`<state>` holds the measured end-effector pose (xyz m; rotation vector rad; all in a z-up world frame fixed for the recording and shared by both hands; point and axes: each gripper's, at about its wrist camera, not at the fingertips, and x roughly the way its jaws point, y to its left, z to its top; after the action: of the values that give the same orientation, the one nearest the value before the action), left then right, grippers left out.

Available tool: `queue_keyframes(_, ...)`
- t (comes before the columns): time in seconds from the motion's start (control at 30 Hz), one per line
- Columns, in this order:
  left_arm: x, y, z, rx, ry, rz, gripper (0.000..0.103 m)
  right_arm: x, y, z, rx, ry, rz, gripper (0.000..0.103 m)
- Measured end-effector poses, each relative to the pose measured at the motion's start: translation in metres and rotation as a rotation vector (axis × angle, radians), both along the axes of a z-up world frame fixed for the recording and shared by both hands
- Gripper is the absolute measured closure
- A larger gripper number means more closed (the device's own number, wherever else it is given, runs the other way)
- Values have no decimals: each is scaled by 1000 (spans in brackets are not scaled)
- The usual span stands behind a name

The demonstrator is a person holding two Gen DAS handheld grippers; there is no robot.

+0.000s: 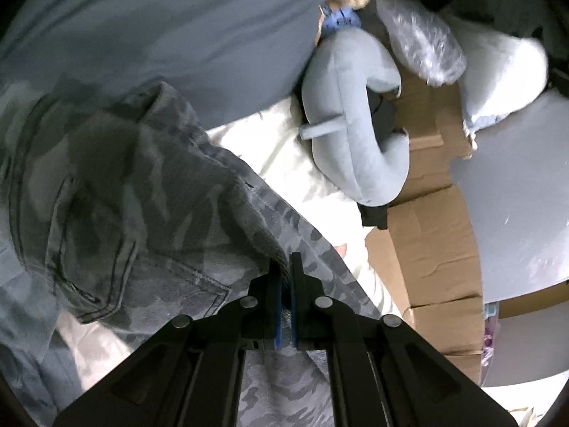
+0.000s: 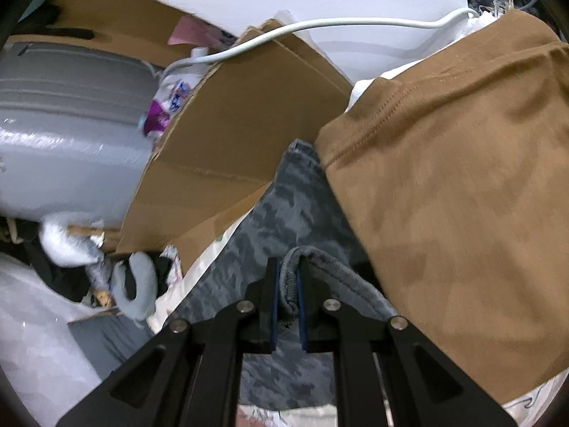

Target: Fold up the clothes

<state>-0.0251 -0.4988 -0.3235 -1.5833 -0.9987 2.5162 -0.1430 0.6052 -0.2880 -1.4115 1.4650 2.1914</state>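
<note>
Between the two grippers hangs one garment: camouflage-pattern grey trousers [image 1: 142, 192], denim-like in weave, with a stitched back pocket facing the left wrist camera.

Left gripper [image 1: 285, 267]: jaws drawn almost fully together, with only a thin layer of the trousers' edge pinched between the blue pads [image 1: 279, 306]. From the pinch point the fabric runs up and to the left, bunched and folded over itself, above a cream bed sheet [image 1: 284, 156]. A grey-blue blanket [image 1: 177, 28] lies beyond the trousers. A pale blue U-shaped neck pillow [image 1: 359, 121] rests on the sheet, against flattened cardboard boxes [image 1: 434, 220] (a plastic-wrapped white bundle [image 1: 419, 42] sits further back).

Right gripper [image 2: 287, 274]: jaws narrowly parted, clamped on a thick rolled hem or waistband of the same trousers [image 2: 277, 206]; the rolled edge loops over the top of the right-hand finger. The trouser fabric extends forward from the grip toward a cardboard sheet [image 2: 242, 135]. A brown garment [image 2: 455, 206], with a visible stitched hem, lies just beside the trousers on the right and overlaps their edge. A white cable [image 2: 338, 23] crosses above the cardboard. A grey plastic-wrapped object [image 2: 71, 135] stands to the left.

Both views show motion blur at the margins.
</note>
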Motion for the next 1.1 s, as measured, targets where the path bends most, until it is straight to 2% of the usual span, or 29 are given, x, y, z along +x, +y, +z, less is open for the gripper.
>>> queue_keyframes(0.37, -25, 29, -41, -32, -37, -30, 101, -43, 6, -21, 3, 21, -59, 96)
queue_keyframes(1.1, -56, 40, -69, -74, -70, -60, 101, -84, 16, -50, 29, 22, -113, 96)
